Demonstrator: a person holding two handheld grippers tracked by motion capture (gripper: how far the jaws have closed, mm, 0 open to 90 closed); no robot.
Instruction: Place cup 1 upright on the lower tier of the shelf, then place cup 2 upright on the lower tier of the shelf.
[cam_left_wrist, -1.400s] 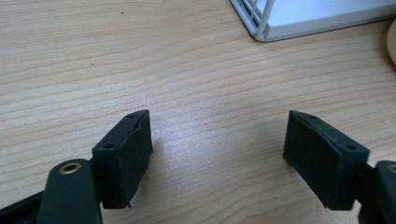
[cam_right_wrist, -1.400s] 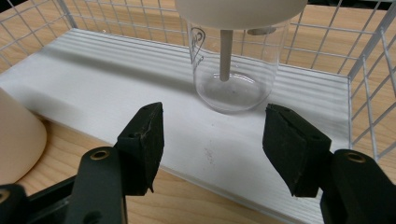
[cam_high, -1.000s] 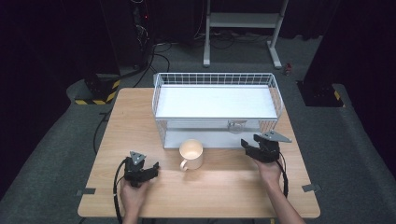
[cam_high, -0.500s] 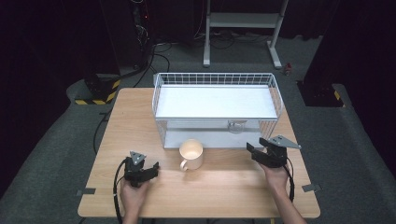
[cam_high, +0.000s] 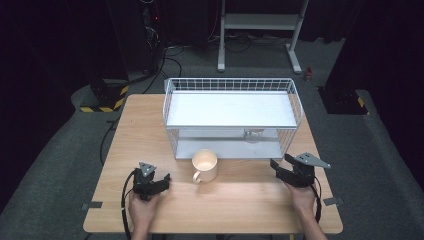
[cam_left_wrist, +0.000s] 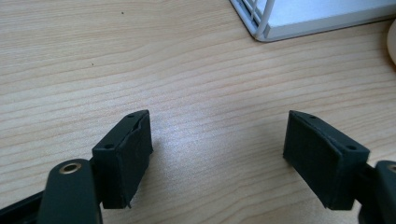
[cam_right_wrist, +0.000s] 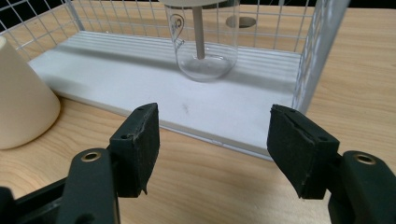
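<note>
A person's two hands rest at the near edge of the wooden counter (cam_high: 240, 195), each holding a set of black tongs. The left tongs (cam_high: 161, 183) sit with jaws spread apart over bare wood, gripping nothing. The right tongs (cam_high: 278, 170) also hold nothing; their jaws have just been opening, with only counter and the rack's edge between them.

Between the two sets, slightly farther in, stands a cream mug (cam_high: 205, 166), handle toward the person, well apart from both tongs and just in front of the white wire rack (cam_high: 172, 107).

Beyond the right tongs, on the rack's lower white shelf (cam_right_wrist: 140, 74), a clear glass beaker (cam_right_wrist: 204, 39) stands upright near the rack's right-hand wire wall. In the right gripper view it lies straight ahead of the open jaws, with the mug off to their left. A printed mark shows on the beaker's glass, too small to read.
</note>
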